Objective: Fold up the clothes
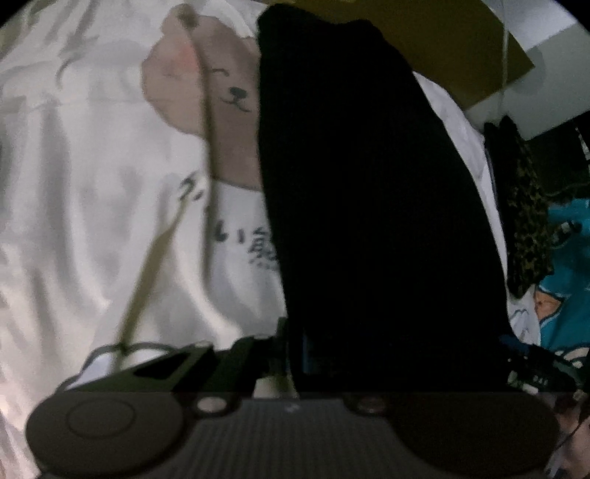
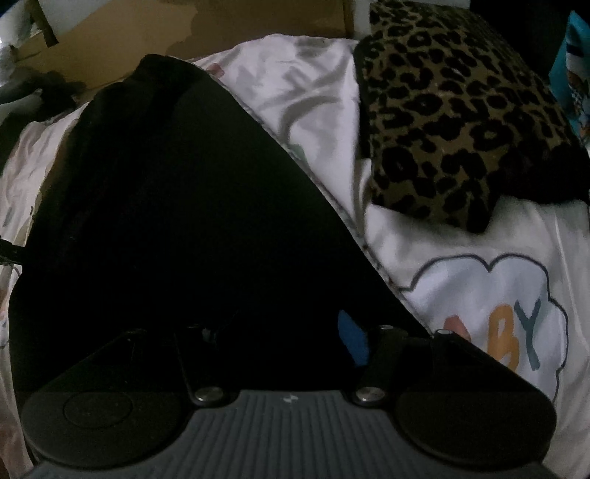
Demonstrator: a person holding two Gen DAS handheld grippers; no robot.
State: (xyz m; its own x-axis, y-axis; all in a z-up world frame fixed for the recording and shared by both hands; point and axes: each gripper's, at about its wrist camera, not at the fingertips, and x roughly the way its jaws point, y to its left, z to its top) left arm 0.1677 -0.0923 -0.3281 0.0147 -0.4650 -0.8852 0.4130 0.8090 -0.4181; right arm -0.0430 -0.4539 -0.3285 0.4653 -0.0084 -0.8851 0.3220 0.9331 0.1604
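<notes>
A black garment (image 1: 368, 202) runs long and narrow from my left gripper (image 1: 295, 353) up across a white bed cover. The cloth comes out from between the jaws and hides the fingertips; a blue pad (image 1: 309, 355) shows at its edge. In the right wrist view the same black garment (image 2: 184, 221) spreads out as a wide dark sheet from my right gripper (image 2: 295, 331). It covers the fingers there too, except for one blue pad (image 2: 352, 335). Both grippers look shut on the cloth's near edge.
The white bed cover (image 1: 92, 221) carries a bear print (image 1: 217, 103) and a cloud print with letters (image 2: 497, 331). A leopard-print cloth (image 2: 453, 110) lies at the right. Brown cardboard (image 2: 147, 33) stands behind. Teal fabric (image 1: 568, 276) sits at the far right.
</notes>
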